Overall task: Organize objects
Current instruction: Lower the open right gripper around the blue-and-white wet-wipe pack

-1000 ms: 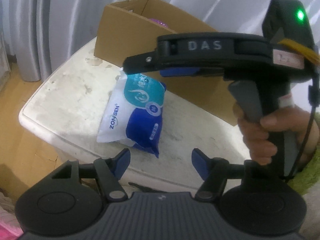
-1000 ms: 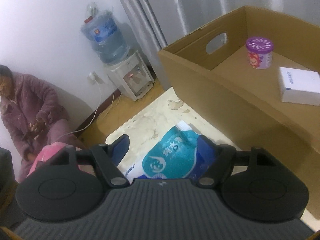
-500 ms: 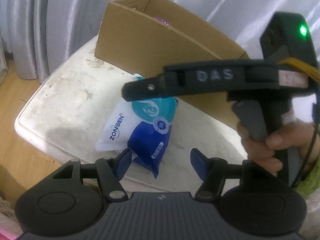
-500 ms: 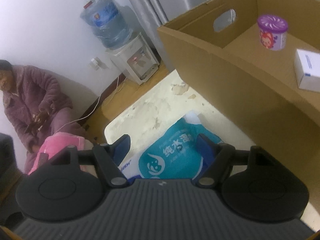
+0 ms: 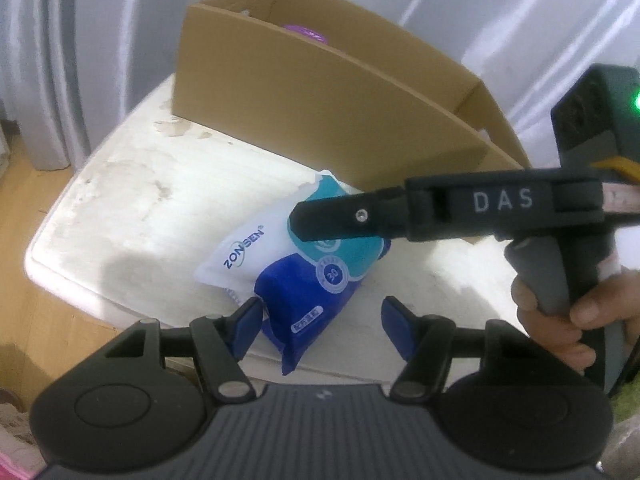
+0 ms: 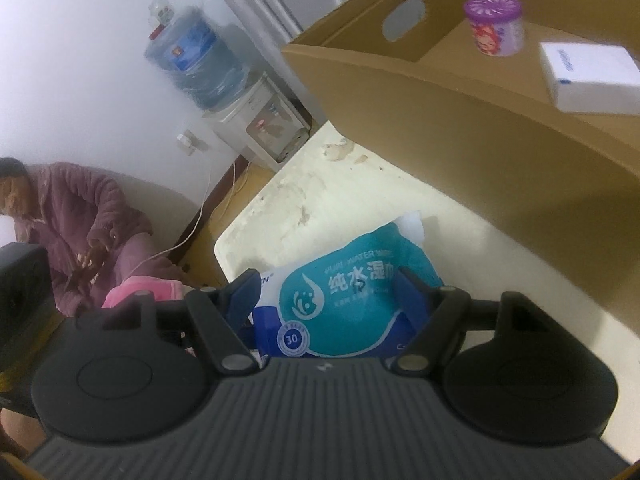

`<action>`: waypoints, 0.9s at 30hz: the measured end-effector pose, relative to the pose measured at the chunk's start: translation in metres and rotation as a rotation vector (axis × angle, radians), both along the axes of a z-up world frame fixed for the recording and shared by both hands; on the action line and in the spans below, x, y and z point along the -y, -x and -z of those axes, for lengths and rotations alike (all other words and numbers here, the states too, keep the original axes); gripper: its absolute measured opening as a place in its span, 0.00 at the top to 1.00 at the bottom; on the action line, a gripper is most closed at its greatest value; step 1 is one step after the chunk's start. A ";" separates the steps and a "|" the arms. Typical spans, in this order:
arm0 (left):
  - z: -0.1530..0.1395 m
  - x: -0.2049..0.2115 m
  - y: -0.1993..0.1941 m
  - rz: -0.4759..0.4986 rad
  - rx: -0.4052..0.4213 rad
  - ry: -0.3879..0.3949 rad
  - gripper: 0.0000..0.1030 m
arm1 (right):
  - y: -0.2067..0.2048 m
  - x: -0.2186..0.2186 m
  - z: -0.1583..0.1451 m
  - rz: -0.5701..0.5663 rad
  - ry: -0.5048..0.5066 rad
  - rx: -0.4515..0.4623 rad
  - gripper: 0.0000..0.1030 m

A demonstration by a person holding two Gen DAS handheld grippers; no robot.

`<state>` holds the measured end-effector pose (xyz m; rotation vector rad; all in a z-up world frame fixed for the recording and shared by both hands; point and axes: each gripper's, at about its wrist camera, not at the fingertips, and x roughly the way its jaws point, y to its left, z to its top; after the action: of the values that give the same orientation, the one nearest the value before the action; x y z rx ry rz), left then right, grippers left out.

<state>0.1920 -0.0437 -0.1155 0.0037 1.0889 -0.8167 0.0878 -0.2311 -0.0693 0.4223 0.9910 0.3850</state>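
Inside the cardboard box [image 6: 460, 120] — purple canister [image 6: 494, 26], white carton [image 6: 588, 76]; both grippers spread, wipes pack [image 6: 352, 300] outside.

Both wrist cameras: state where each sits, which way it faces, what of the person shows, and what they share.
Left wrist: sits on the left gripper, facing across the white table toward the cardboard box; the right gripper and the right hand holding it show.
Right wrist: sits on the right gripper, looking down over the wipes pack toward the table corner, the box and a water dispenser; only its own open fingers show.
Shared: wipes pack, table, box, and the purple jar inside it.
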 end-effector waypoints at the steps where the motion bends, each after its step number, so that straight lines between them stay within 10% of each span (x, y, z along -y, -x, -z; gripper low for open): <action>1: -0.001 0.002 0.003 0.009 0.003 0.001 0.36 | 0.003 0.003 0.000 0.007 -0.001 -0.002 0.28; 27: 0.001 0.010 0.043 0.088 0.014 0.010 0.36 | 0.083 0.093 -0.003 0.253 -0.124 0.020 0.25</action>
<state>0.1487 -0.0532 -0.1167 0.0492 1.0778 -0.8994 0.0044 -0.3236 -0.0658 0.6471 0.8842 0.2217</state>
